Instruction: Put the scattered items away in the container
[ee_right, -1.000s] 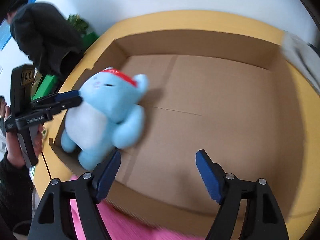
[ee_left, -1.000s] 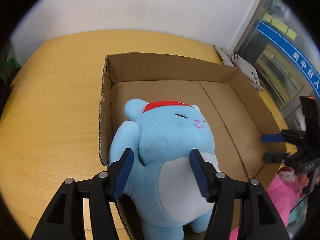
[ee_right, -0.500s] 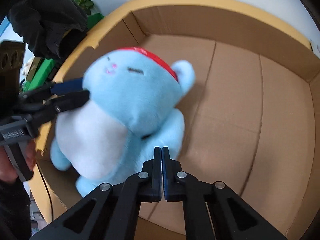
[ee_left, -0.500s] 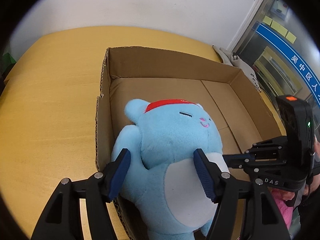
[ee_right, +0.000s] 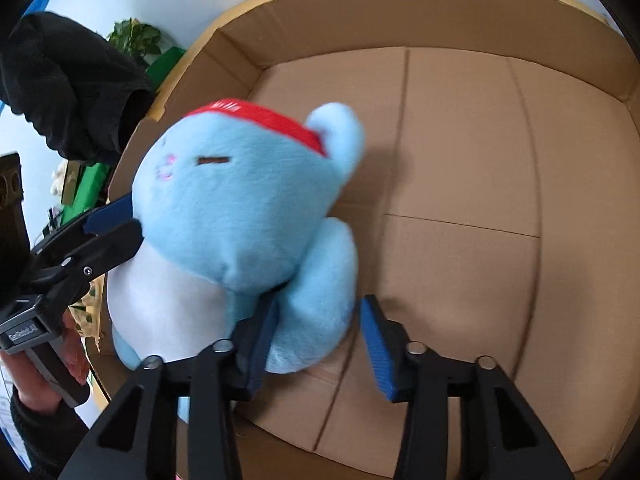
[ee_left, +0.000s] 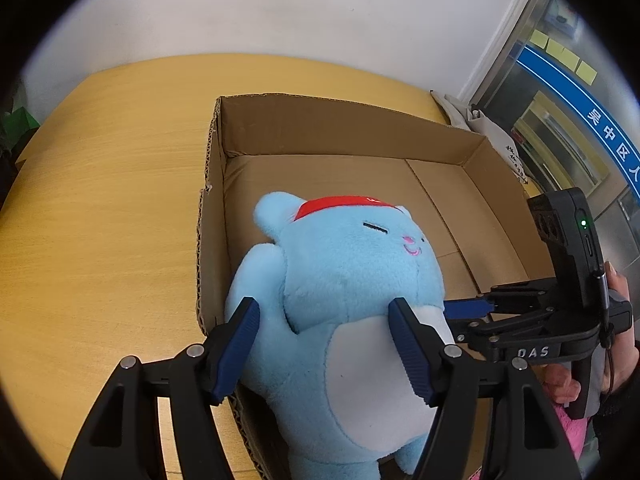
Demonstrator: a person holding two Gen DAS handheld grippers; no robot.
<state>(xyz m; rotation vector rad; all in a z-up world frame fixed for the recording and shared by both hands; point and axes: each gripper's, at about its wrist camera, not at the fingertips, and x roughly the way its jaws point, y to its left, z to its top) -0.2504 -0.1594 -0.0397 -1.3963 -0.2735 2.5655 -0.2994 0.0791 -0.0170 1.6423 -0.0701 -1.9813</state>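
Note:
A blue plush bear (ee_left: 340,292) with a red headband and white belly leans over the near left corner of an open cardboard box (ee_left: 320,128). My left gripper (ee_left: 324,344) is shut on the bear's arm and side. My right gripper (ee_right: 320,332) is open, its fingers on either side of the bear's other arm (ee_right: 320,280). In the left wrist view the right gripper (ee_left: 472,308) comes in from the right and touches the bear's belly. The bear (ee_right: 240,216) and the box floor (ee_right: 460,180) fill the right wrist view.
The box sits on a round wooden table (ee_left: 100,208). A pink plush (ee_left: 572,428) lies at the lower right, outside the box. A white bag (ee_left: 496,140) lies beyond the box's far right corner. A green plant (ee_right: 136,40) stands past the table.
My right gripper closed half a second ago and has now opened around the bear's arm. It has moved closer to the bear. My left gripper keeps its hold and has shifted little.

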